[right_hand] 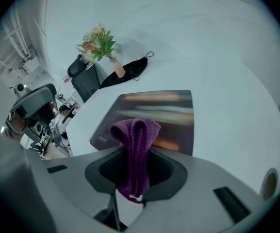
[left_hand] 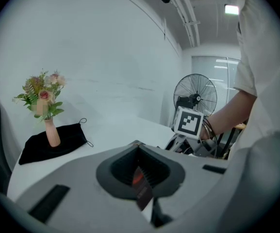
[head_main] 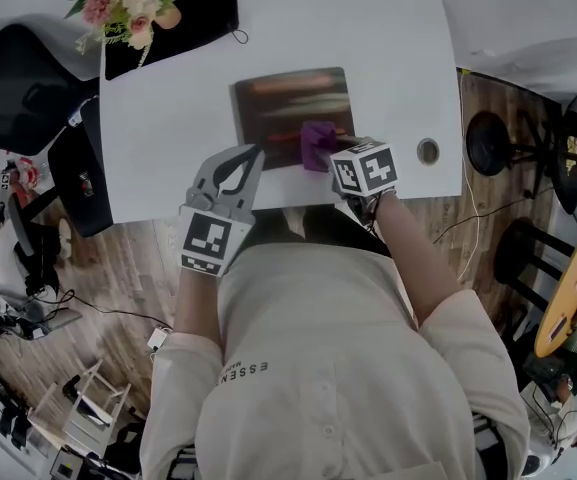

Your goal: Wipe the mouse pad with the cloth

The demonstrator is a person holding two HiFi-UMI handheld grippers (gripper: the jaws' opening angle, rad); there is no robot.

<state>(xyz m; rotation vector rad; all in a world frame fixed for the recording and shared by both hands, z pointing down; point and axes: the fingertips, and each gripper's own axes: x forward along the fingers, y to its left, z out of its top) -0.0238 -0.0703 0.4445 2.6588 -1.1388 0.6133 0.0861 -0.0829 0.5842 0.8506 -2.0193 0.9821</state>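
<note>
A dark mouse pad [head_main: 290,108] with blurred orange and green streaks lies on the white table [head_main: 388,58], close to its front edge. A purple cloth [head_main: 317,144] hangs folded from my right gripper [head_main: 322,154], which is shut on it over the pad's front right part. In the right gripper view the cloth [right_hand: 135,140] droops between the jaws, with the mouse pad [right_hand: 154,110] just beyond. My left gripper [head_main: 251,158] sits at the pad's front left corner. Its jaws are closed on a thin dark strip with a red streak [left_hand: 142,182], the pad's edge.
A vase of flowers [head_main: 128,3] stands on a black cloth [head_main: 193,13] at the table's back left. A round cable hole [head_main: 427,151] sits at the front right of the table. A black chair [head_main: 28,83] is at the left and a floor fan [left_hand: 195,96] at the right.
</note>
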